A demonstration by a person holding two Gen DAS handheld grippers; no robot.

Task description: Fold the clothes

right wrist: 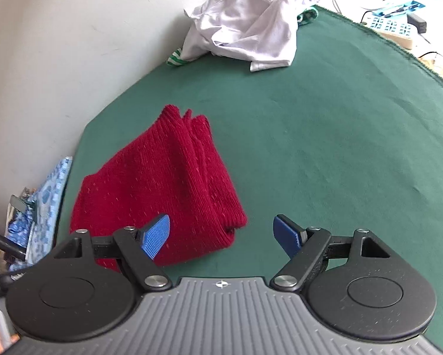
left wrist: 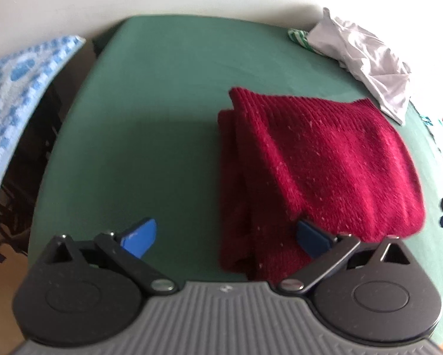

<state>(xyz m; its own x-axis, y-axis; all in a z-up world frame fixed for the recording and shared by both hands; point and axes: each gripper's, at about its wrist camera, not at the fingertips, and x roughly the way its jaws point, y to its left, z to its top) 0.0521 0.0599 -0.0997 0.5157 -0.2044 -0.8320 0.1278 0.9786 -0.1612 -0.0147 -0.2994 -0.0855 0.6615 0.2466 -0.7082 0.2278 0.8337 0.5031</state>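
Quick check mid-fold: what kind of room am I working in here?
Probably a room at home, not a lab: a table under a green cloth against a plain wall, a folded red knit, crumpled white clothes, a remote and a blue patterned cloth alongside.

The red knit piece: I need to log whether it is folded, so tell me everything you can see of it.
The red knit piece is a dark red, ribbed, woolly-looking garment flecked with pale lint. It lies folded into a layered bundle, several edges stacked along one side, flat on the green cloth. Both the left gripper and the right gripper are open, holding nothing. The crumpled white garment lies apart.
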